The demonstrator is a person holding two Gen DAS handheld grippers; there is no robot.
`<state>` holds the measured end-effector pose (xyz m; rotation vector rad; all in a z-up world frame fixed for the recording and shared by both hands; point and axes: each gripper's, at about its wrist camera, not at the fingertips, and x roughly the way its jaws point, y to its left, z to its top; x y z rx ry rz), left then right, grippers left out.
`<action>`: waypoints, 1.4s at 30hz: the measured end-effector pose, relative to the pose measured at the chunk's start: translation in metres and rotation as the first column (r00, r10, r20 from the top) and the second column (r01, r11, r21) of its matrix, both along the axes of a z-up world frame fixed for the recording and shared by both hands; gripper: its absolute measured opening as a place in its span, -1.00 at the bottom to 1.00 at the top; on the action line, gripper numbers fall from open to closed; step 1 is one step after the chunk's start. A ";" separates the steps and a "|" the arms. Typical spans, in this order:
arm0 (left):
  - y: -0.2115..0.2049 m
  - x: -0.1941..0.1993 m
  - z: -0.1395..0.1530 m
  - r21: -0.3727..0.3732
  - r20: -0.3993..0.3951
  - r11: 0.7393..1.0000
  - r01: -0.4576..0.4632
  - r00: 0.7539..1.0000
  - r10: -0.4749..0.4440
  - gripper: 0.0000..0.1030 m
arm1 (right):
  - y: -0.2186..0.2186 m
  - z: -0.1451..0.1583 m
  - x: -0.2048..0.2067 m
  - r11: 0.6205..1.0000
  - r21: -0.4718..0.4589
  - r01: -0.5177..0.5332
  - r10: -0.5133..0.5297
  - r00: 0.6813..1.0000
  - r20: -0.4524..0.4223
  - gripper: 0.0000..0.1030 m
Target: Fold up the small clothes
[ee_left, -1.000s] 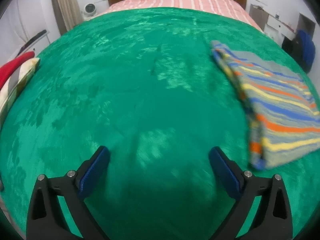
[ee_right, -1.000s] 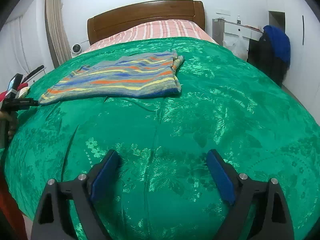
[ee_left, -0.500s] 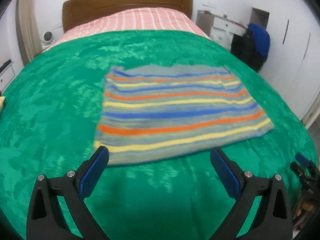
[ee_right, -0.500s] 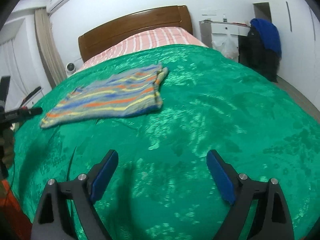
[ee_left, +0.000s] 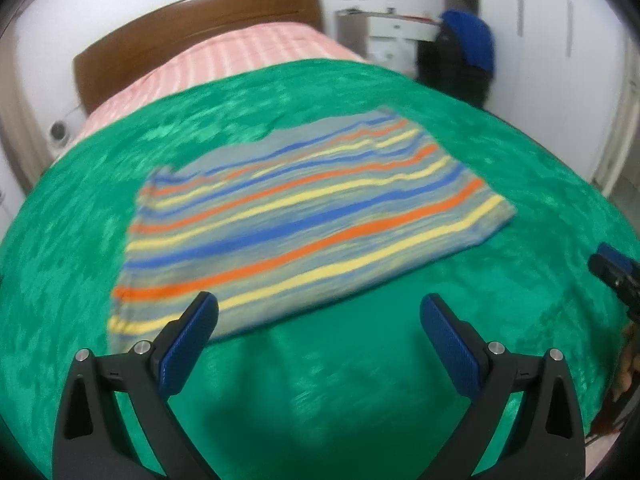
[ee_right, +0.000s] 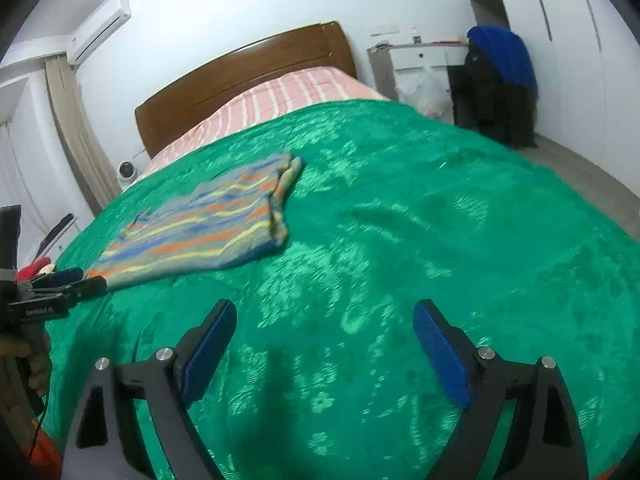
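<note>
A folded striped garment (ee_left: 312, 216), grey with blue, orange and yellow bands, lies flat on the green blanket (ee_left: 360, 380). My left gripper (ee_left: 320, 304) hangs open just short of the garment's near edge, its left pad over the near left corner, with nothing between its fingers. In the right wrist view the garment (ee_right: 200, 236) lies off to the left and further back. My right gripper (ee_right: 324, 308) is open over bare green blanket (ee_right: 440, 220). The left gripper (ee_right: 80, 280) shows at that view's left edge, held in a hand. The right gripper's tip (ee_left: 612, 268) shows at the left view's right edge.
A wooden headboard (ee_right: 244, 80) and a pink striped sheet (ee_right: 280, 100) lie at the far end of the bed. A white nightstand (ee_right: 420, 60) and a dark chair with blue cloth (ee_right: 500, 68) stand beyond the bed's right side. Floor (ee_right: 592, 176) runs along that side.
The left gripper has swung from bare blanket to face the garment, which now fills the middle of its view. The right view has tilted and the garment sits further left in it.
</note>
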<state>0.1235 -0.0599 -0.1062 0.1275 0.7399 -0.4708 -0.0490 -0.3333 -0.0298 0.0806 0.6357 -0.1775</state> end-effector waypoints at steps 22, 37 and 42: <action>-0.163 0.013 -0.012 0.122 0.090 0.916 0.382 0.915 -0.394 -0.93 | -0.069 0.018 0.220 0.881 0.414 -0.228 0.357 0.895 -0.267 0.48; 0.048 0.027 0.031 -0.413 0.004 0.910 0.026 1.000 -0.026 -0.94 | 0.093 0.026 0.332 0.825 0.431 -0.365 0.488 0.845 -0.220 -0.85; 0.132 0.037 0.004 -0.446 -0.099 0.881 -0.159 0.987 0.128 -0.94 | 0.196 0.001 0.352 0.786 0.427 -0.447 0.580 0.773 -0.257 -0.85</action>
